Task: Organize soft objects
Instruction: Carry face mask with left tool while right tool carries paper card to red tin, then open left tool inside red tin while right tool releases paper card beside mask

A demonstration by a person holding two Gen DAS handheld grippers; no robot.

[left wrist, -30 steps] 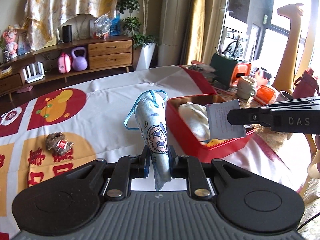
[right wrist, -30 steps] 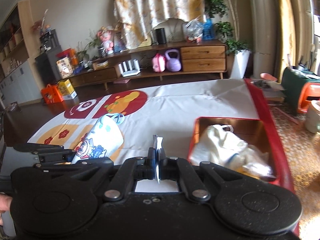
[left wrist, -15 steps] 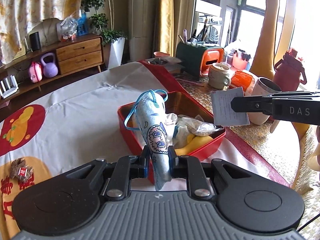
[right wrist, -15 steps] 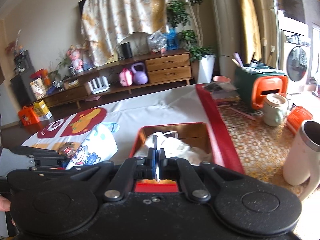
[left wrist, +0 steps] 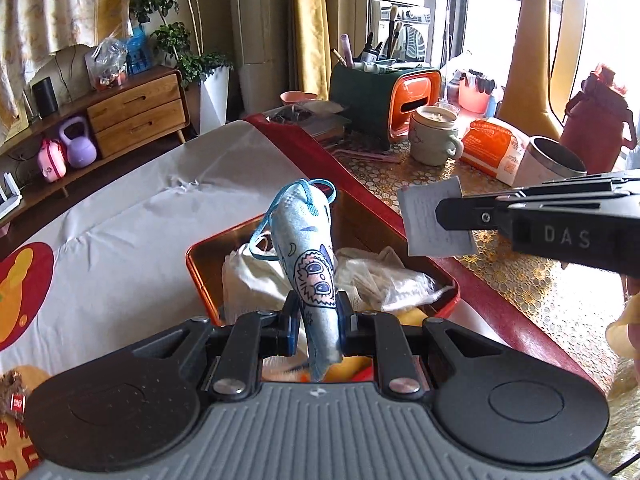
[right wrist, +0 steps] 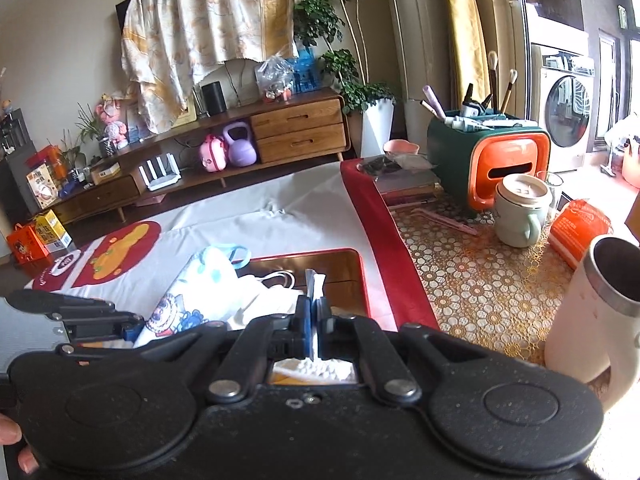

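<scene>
My left gripper (left wrist: 317, 320) is shut on a light blue cartoon face mask (left wrist: 308, 248) with blue ear loops and holds it upright over the near end of the red tray (left wrist: 200, 264). The mask also shows in the right wrist view (right wrist: 192, 300). The tray (right wrist: 362, 276) holds white cloth (left wrist: 380, 276) and something yellow. My right gripper (right wrist: 314, 312) is shut on a thin white paper packet (right wrist: 318, 284), seen flat in the left wrist view (left wrist: 432, 220), held above the tray's right rim.
A white and red printed cloth (left wrist: 132, 232) covers the table. To the right stand a pale green mug (left wrist: 432, 136), a white steel-rimmed cup (right wrist: 592, 312), an orange packet (right wrist: 580, 228) and a green-orange brush holder (right wrist: 492, 160). A small brown wrapped item (left wrist: 12, 396) lies at far left.
Both grippers have moved right and forward with their loads. The red tray, earlier to the right and farther off, now lies directly beneath them.
</scene>
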